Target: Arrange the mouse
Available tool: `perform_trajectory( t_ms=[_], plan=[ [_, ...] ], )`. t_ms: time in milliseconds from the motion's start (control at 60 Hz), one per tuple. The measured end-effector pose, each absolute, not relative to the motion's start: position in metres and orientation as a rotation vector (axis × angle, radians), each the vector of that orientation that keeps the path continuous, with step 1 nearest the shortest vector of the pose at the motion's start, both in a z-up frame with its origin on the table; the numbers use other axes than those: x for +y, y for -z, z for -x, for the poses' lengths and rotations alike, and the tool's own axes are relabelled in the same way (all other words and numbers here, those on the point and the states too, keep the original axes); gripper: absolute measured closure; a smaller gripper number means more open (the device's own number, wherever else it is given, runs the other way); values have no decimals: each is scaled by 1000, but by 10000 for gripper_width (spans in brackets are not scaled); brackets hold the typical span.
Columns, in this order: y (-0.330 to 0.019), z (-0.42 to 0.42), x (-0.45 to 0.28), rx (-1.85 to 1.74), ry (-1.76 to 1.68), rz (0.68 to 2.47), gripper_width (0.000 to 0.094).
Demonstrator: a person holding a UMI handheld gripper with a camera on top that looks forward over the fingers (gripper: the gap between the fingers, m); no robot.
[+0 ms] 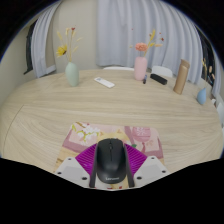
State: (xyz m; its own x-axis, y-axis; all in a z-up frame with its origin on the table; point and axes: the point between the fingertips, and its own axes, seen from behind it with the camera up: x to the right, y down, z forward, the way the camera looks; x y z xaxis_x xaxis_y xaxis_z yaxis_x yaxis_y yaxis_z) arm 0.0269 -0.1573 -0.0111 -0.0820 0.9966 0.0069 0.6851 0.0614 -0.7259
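I see the black computer mouse (110, 160) lying between the two fingers of the gripper (110, 168), at the near edge of the scene. Its scroll wheel end points away toward the far side, and small pale lettering shows on its near end. The purple pads (88, 155) flank the mouse on the left and right and sit close against its sides. I cannot tell whether both pads press on it or whether a slight gap remains, so I cannot tell the state of the tongs.

Just beyond the mouse I see a patterned mat (112, 136) in pink, yellow and pale tones, lying flat on the light wooden table (50, 115). The mouse partly overlaps its near edge.

At the far left of the table I see a pale green vase (72, 73) holding yellow flowers. Near the far centre lies a small white flat object (104, 82). To its right stands a pink vase (141, 67) with flowers, then a dark object (158, 79) lying flat, a white container (163, 71) and a tall brown bottle (181, 79). A blue item (203, 95) sits at the far right edge. Curtains (115, 28) hang behind the table.
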Motion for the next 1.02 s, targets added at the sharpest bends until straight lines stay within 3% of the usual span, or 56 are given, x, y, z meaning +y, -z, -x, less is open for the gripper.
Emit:
perform_trajectory(
  t_ms=[50,117,133,500,767,1017],
  plan=[
    [12,-28,-159,-1832,-784,1686,405],
    [7,-34,-154,-1832,-770,1718,92],
    [4,-35,-153,-1830,-774,1719,67],
    [-86,-146,-33,-1747,-733,1743,82],
    [-101,-238,62,-1665,-650,1790,70],
    [-100,-287,108,-1635,-628,1838,72]
  ],
)
